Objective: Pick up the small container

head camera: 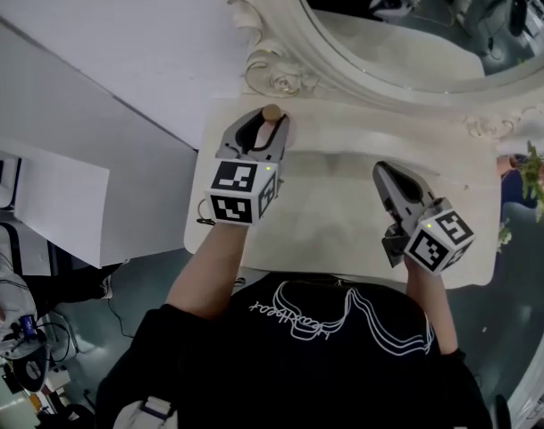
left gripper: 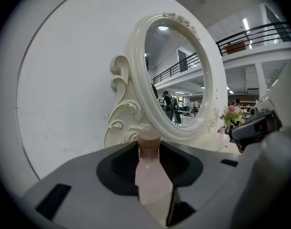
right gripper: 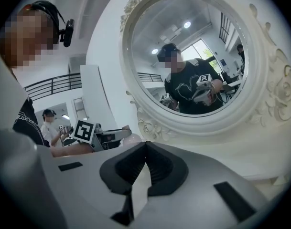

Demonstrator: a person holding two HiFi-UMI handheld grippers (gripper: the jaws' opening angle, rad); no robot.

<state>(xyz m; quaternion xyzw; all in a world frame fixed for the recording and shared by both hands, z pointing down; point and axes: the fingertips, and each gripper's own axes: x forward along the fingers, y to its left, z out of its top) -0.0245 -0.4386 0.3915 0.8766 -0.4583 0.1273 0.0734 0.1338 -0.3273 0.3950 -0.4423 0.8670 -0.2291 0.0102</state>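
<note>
Left tool (head camera: 266, 132) clamped on small container (left gripper: 149, 168), upright at counter's (head camera: 343, 217) back-left beside mirror frame (head camera: 276, 80). Right tool (right gripper: 144, 151) clenched, empty. Grasp looks made; next, lift straight, clearing frame.

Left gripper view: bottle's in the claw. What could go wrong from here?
1. The left claw pinches the bottle on its smooth body only, so it might slip or twist out.
2. The carved mirror frame stands close ahead, so a forward swing could knock the cap against it.
</note>
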